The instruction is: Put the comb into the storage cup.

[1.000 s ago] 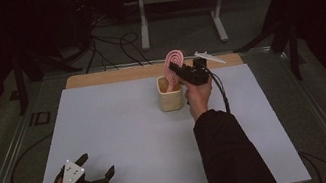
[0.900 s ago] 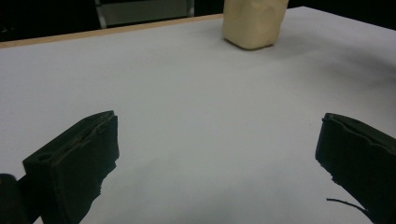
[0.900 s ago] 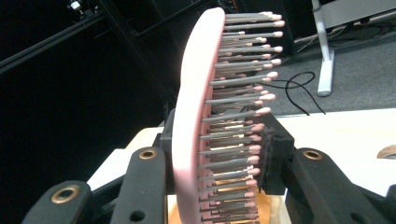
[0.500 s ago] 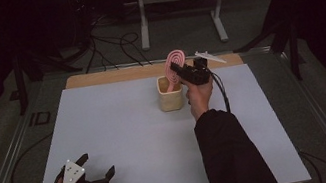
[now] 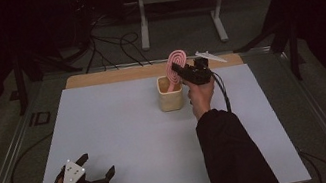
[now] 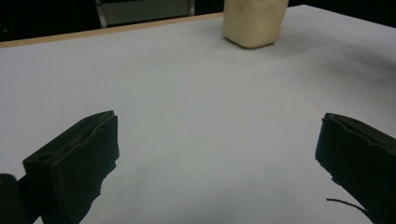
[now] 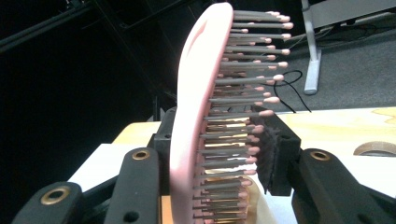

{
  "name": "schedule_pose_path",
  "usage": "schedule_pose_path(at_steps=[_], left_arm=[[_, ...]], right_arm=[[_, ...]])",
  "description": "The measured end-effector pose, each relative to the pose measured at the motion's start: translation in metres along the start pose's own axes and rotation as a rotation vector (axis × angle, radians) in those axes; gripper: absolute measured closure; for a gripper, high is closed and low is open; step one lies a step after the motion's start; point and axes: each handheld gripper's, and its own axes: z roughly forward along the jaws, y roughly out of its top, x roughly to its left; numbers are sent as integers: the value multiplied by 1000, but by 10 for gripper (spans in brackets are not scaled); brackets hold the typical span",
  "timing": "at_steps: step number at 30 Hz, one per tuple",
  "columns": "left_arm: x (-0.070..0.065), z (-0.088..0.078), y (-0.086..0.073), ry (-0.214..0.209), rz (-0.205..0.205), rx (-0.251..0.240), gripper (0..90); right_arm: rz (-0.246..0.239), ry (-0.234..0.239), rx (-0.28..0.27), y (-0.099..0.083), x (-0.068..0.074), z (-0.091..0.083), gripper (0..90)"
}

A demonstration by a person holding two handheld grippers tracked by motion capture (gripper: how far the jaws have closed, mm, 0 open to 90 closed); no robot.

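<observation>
Left tool [image 5: 99,176] sits idle near the tabletop [image 5: 122,129] front edge, jaws spread wide, nothing in them. Far side: right tool [image 5: 178,70], jaws just easing apart around the brush [image 5: 176,62], which stands upright, handle down in the cup [image 5: 171,98], right beside that hand.

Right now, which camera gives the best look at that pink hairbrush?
The right gripper view: the pink hairbrush stands close up between that gripper's jaws, every bristle clear. The high view shows it small and far off, its head poking up from the beige cup. The left gripper view has the cup's base alone.
</observation>
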Motion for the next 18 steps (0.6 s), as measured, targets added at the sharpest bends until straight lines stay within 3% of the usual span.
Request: schedule_pose_path(at_steps=[18], left_arm=[[0, 0, 0, 1, 0, 1, 0]], right_arm=[[-50, -21, 53, 0, -1, -1, 482]])
